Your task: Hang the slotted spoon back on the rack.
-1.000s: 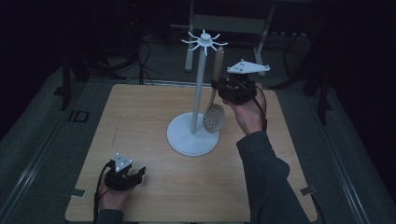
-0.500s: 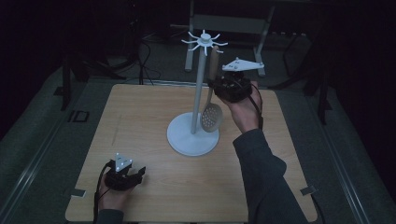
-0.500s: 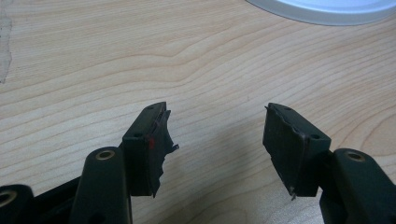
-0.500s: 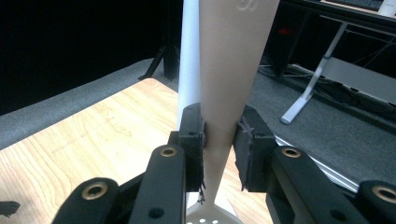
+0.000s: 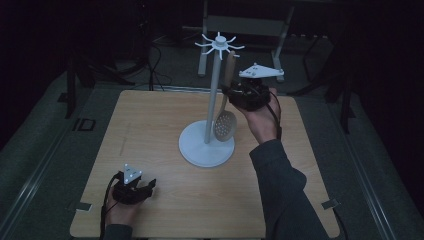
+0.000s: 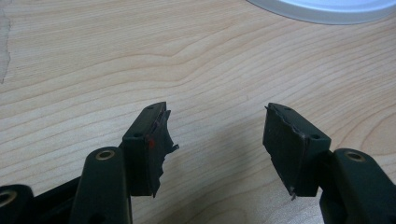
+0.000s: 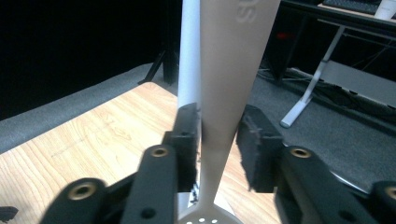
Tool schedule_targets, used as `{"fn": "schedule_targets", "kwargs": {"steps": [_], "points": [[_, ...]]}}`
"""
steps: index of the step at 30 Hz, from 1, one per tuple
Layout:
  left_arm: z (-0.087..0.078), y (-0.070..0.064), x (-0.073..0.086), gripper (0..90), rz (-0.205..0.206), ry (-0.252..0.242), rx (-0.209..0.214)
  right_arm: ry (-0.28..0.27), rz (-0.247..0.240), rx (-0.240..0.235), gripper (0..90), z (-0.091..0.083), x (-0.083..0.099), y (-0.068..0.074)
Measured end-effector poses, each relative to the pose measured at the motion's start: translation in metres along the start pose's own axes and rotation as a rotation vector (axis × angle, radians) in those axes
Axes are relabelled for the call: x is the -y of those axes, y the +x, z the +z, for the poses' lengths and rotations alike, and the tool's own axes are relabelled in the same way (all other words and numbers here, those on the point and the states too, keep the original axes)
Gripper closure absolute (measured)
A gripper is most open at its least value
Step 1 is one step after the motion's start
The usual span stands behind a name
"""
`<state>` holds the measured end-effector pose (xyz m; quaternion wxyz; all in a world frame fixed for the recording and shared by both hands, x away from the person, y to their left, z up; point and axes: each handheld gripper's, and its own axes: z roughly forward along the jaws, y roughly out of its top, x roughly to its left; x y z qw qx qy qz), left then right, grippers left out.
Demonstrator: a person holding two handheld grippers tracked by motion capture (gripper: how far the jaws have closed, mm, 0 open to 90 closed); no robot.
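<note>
High view showed the right gripper (image 5: pixel 239 95) clamped on a slotted spoon's (image 5: pixel 225 125) stiff, light, smooth handle, beside the white stand (image 5: pixel 215 90). A mid-handle grip looked apt. The left gripper (image 6: pixel 217 140) rested on the table (image 5: pixel 150 130), jaws apart and empty.

One slotted spoon (image 5: pixel 225 123), one white hook stand (image 5: pixel 215 90), two grippers, left (image 5: pixel 134 188) and right (image 5: pixel 248 93), one wooden counter (image 5: pixel 150 120).
</note>
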<state>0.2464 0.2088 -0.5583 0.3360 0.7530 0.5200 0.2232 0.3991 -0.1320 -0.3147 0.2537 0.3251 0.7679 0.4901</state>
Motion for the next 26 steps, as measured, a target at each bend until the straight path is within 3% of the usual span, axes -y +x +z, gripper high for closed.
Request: {"fn": "schedule_targets", "kwargs": {"steps": [8, 22, 26], "points": [[0.001, -0.001, 0.0, 40.7, 0.003, 0.004, 0.001, -0.006, -0.01, 0.0, 52.6, -0.004, 0.002, 0.001], [0.001, -0.001, 0.0, 40.1, 0.0, 0.001, -0.003, -0.005, -0.005, 0.005, 45.7, -0.012, 0.01, 0.004], [0.001, 0.0, 0.0, 40.0, 0.001, 0.003, -0.004, 0.011, 0.004, 0.007, 44.3, -0.016, 0.022, 0.0]]}}
